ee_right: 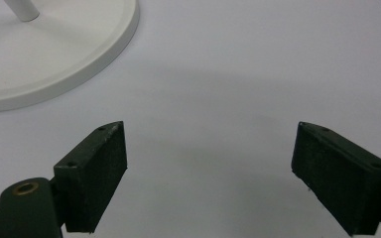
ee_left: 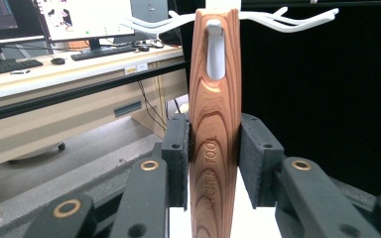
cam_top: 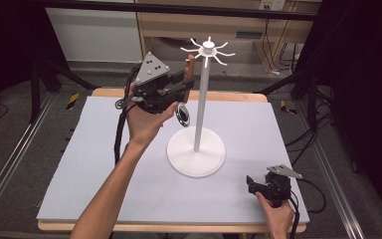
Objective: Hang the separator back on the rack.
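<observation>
A white stand [cam_top: 201, 99] with a round base [cam_top: 196, 158] and a ring of hooks [cam_top: 208, 50] at its top rises from the middle of the mat. My left gripper [cam_top: 186, 79] is raised beside the hooks and shut on a wooden tool handle [cam_top: 191, 65], whose black round head [cam_top: 182, 114] hangs below. In the left gripper view, the left gripper [ee_left: 213, 144] clamps the wooden handle [ee_left: 213, 114] upright, and a white hook [ee_left: 215, 49] sits in the handle's slot. My right gripper [cam_top: 251, 183] rests open on the mat at the front right, the right gripper [ee_right: 211, 158] holding nothing.
A pale mat [cam_top: 104, 164] covers the wooden table. The stand's base [ee_right: 54, 54] lies just beyond my right gripper. Desks with monitors and a keyboard [ee_left: 104, 49] stand behind the table. Black frame legs and cables flank both sides.
</observation>
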`<state>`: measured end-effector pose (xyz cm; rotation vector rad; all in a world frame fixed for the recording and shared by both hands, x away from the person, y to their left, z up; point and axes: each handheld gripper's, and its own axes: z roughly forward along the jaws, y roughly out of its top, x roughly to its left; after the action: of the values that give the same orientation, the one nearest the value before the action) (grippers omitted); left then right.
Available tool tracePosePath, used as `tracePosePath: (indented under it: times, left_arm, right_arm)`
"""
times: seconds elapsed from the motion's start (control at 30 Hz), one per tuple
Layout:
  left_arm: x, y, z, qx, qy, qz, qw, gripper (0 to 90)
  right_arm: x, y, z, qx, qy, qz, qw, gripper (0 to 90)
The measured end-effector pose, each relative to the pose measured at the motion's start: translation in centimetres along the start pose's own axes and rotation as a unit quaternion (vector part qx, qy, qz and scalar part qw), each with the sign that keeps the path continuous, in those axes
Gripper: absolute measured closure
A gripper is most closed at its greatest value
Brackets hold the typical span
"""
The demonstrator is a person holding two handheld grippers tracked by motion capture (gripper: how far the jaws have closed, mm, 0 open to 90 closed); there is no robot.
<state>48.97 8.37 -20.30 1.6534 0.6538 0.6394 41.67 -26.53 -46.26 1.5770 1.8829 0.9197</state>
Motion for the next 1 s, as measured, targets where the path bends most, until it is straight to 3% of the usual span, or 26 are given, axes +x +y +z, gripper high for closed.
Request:
tracePosePath:
  times: [0.27,0.47,0.7,1.0]
  left_arm:
    - [0.2,-0.5,-1.4,-0.008,-0.006,0.001,1.0000,57.7]
    - [0.7,-1.7,-2.7,0.000,-0.001,0.001,1.0000,51.9]
    - [1.6,-4.0,-4.1,0.012,0.004,-0.004,0.9999,47.3]
    - [2.4,-8.4,-4.5,0.039,-0.001,-0.023,0.9990,43.6]
  right_arm:
    - [0.0,0.0,0.0,0.001,-0.001,0.000,1.0000,14.4]
    - [-0.1,0.0,-0.1,0.000,-0.001,0.002,1.0000,14.4]
    - [-0.1,-0.1,-0.1,0.001,-0.003,0.003,1.0000,14.4]
    - [-0.1,-0.1,-0.1,0.002,-0.003,0.004,1.0000,14.3]
